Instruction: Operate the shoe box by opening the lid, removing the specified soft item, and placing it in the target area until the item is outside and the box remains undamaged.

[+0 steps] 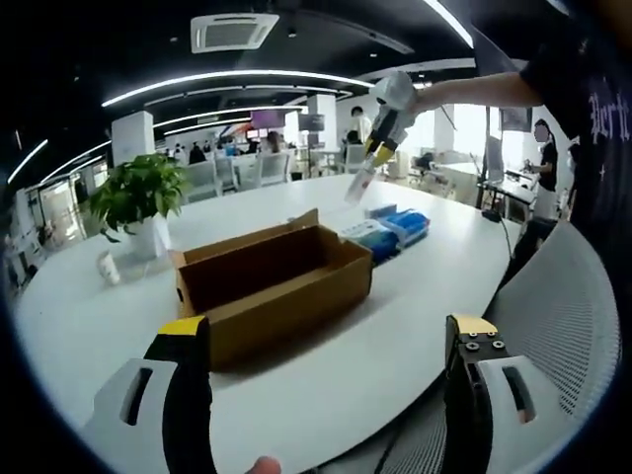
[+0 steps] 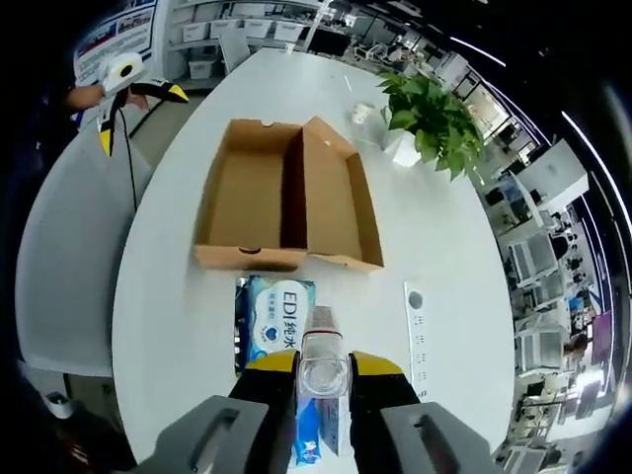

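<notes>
- The right gripper (image 2: 323, 380), at the bottom centre of the right gripper view, has its two yellow-tipped jaws closed against a clear plastic-wrapped pack (image 2: 323, 370) that stands up between them.
- In the left gripper view that same gripper (image 1: 370, 158) hangs in the upper middle of the frame, above the table, with the clear pack (image 1: 357, 184) pointing down from its tips.
- The left gripper (image 1: 326, 346) rises from the bottom of the left gripper view with its jaws spread wide apart and nothing between them.
- It shows again in the upper left of the right gripper view (image 2: 133, 94), off the table's edge.
- Just beyond the right gripper's jaws lies a blue-and-white tissue pack (image 2: 274, 326), flat on the white table (image 2: 444, 257), close to the near end of the box.
- In the left gripper view, blue packs (image 1: 390, 232) lie right of centre, just past the box's far corner.
- The cardboard shoe box (image 2: 331, 202) sits open in the centre of the right gripper view, its lid (image 2: 242, 197) folded flat to the left.
- The inside of the box (image 1: 272, 267) looks bare.
- A potted plant (image 2: 430, 118) stands beyond the box at the upper right; in the left gripper view it (image 1: 138, 202) is at the left.
</notes>
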`<move>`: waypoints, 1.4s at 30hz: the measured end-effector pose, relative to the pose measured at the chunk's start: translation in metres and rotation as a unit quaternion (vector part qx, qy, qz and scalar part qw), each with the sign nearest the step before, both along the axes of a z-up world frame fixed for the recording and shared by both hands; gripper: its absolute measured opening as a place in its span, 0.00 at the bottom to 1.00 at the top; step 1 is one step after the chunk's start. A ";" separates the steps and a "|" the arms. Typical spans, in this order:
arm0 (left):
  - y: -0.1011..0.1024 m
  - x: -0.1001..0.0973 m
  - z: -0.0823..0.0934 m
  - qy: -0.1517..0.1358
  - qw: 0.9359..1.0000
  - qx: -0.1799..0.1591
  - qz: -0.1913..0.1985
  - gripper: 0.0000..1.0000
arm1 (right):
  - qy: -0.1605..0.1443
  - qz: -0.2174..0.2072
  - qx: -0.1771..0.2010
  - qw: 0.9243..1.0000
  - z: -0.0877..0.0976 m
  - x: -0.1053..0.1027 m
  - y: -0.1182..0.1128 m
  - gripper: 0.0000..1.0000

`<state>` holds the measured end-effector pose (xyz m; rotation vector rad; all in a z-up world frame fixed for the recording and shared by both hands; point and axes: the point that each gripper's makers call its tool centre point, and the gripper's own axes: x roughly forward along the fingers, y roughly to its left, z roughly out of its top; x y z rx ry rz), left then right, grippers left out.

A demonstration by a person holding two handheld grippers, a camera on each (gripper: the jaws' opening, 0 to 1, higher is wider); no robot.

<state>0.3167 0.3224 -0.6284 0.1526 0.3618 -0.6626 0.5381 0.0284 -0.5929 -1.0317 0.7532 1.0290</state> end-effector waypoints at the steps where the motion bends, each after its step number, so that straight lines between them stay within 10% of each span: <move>1: 0.000 0.000 0.000 -0.001 1.000 0.002 0.000 0.99 | 0.002 0.001 -0.005 1.000 -0.002 0.003 0.000 0.14; 42: -0.013 0.003 -0.011 -0.003 1.000 -0.008 0.005 0.98 | 0.079 -0.001 -0.122 0.989 -0.090 0.052 0.009 0.15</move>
